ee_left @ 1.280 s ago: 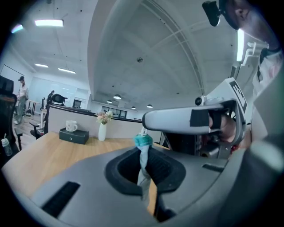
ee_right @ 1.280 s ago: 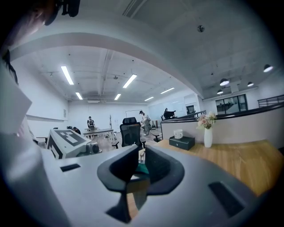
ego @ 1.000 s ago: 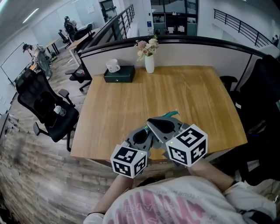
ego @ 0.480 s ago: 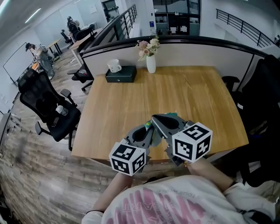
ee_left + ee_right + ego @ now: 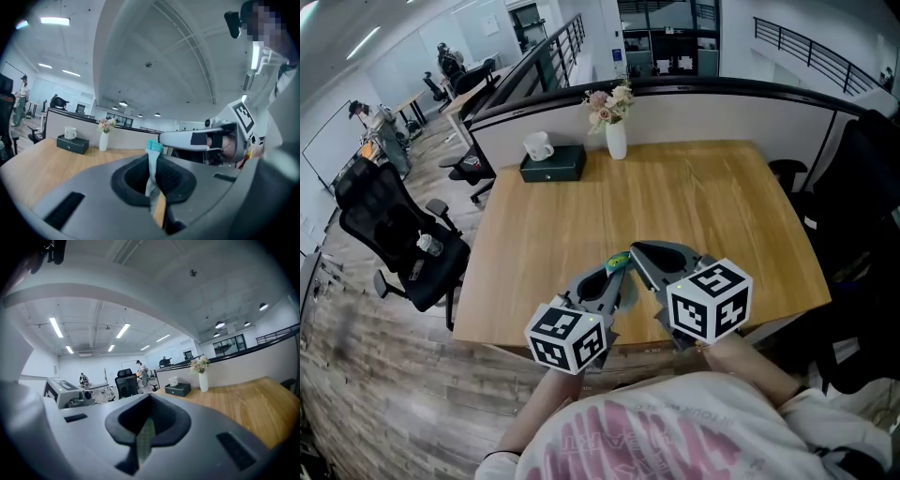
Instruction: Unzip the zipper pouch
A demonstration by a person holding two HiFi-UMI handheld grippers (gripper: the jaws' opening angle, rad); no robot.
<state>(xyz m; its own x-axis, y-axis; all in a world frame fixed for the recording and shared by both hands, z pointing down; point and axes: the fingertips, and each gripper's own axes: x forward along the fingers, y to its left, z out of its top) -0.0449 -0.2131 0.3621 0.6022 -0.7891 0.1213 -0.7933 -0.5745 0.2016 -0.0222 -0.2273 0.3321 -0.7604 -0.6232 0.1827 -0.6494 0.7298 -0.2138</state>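
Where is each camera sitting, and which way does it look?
Head view: on the person's head, facing forward and steeply down at the table; shows the left gripper, the right gripper and the person's shirt.
Left gripper view: rides the left gripper, looks along its jaws, shut on the zipper pouch; the right gripper reaches in from the right.
Right gripper view: rides the right gripper, looks along its jaws, shut on the zipper pouch.
Shared: all three see the vase and mug across the table.

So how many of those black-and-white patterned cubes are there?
2. The first cube rides on the left gripper, the second cube on the right gripper, side by side low in the head view. None seems hidden.
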